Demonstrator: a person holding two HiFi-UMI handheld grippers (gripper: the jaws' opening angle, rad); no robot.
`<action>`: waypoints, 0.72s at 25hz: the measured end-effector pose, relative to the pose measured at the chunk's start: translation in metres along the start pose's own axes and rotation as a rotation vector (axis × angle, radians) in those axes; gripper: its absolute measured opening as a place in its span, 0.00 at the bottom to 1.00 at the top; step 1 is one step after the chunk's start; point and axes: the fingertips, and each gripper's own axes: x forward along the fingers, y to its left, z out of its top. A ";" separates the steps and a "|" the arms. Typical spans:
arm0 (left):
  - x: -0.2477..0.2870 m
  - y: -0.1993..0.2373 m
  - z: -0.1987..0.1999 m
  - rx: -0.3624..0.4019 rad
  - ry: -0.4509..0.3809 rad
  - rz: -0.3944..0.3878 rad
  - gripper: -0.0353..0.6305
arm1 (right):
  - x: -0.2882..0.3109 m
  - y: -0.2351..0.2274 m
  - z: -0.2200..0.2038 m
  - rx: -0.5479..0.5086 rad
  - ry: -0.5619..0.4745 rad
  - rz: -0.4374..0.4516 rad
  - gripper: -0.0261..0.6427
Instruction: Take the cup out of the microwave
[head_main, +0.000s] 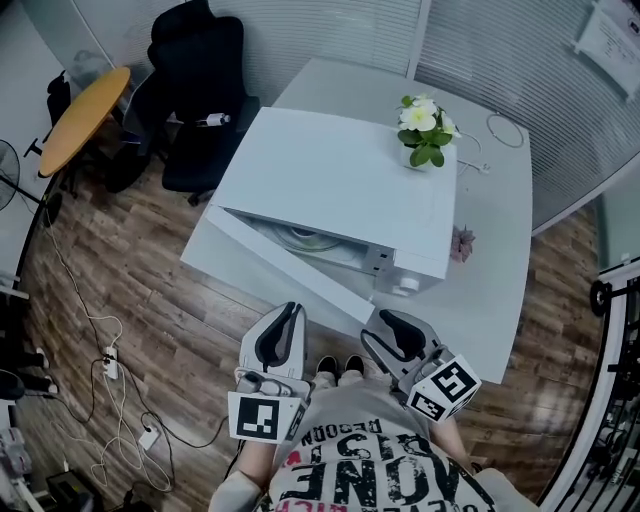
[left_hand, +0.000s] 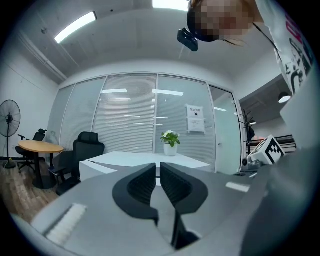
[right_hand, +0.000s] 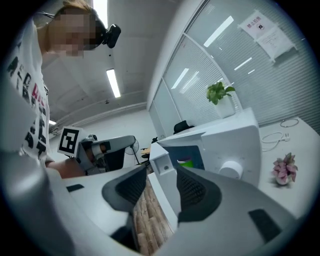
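The door (head_main: 285, 262) of the microwave (head_main: 340, 185) already stands ajar on the counter (head_main: 495, 250), so the opening step looks all but done and the reach for the cup is not yet begun. The cup (right_hand: 186, 162) is inside the cavity, a green shape against the blue interior, untouched.

The right tongs (right_hand: 161, 174) are spread wide. The door's free edge lies in line between the jaws, but the pads do not press on it, so they pinch nothing. The left tongs (left_hand: 155, 167) are pressed almost together with only a thin slit between them, and nothing is in it. They point level across the counter towards a plant (left_hand: 170, 141).

The next move probably calls for the door to be pushed wider if the gap proves too narrow. Then the spread tongs must go in past the door's edge, straddle the cup and close on its wall without knocking it over.

Only the right gripper view looks into the cavity and shows the cup. The head view looks down on the microwave's top and the angled door, and shows both tongs held short of the door, near the person's body. The left gripper view shows neither the cavity nor the cup.
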 end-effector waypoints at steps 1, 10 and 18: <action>-0.001 -0.001 0.000 0.000 0.004 0.006 0.11 | 0.001 -0.001 -0.002 0.000 0.007 0.007 0.28; -0.016 0.003 0.005 -0.016 0.018 0.091 0.11 | 0.017 -0.005 -0.018 -0.007 0.054 0.060 0.28; -0.034 0.009 0.005 -0.019 0.029 0.156 0.11 | 0.025 -0.008 -0.022 -0.009 0.073 0.086 0.30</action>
